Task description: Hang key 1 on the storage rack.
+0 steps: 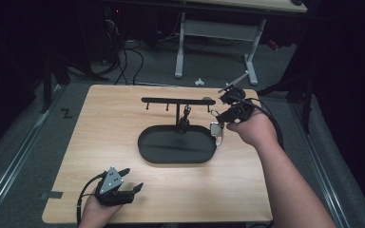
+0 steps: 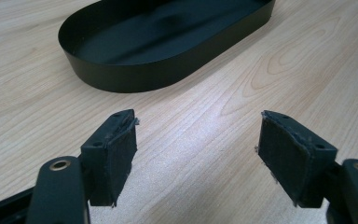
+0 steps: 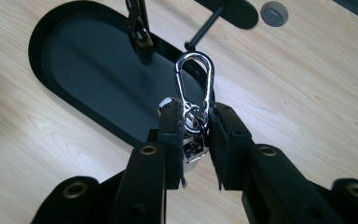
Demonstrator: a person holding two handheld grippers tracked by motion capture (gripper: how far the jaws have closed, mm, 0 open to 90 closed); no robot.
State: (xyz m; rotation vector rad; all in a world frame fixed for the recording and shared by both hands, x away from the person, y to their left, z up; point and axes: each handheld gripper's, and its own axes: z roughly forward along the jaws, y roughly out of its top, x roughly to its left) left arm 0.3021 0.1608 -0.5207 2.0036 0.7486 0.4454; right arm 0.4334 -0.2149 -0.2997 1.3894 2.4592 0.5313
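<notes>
The fingers of the right gripper pinch a chrome carabiner keychain at its lower ring cluster, holding it above the tabletop beside the right end of the black oval tray, near the hook rack. The left gripper rests near the front-left edge, fingers spread with nothing between them. The keychain looks light, rigid and slick; its jointed rings will likely swing. Grip the flat lower body, leaving the clip loop free for hanging.
</notes>
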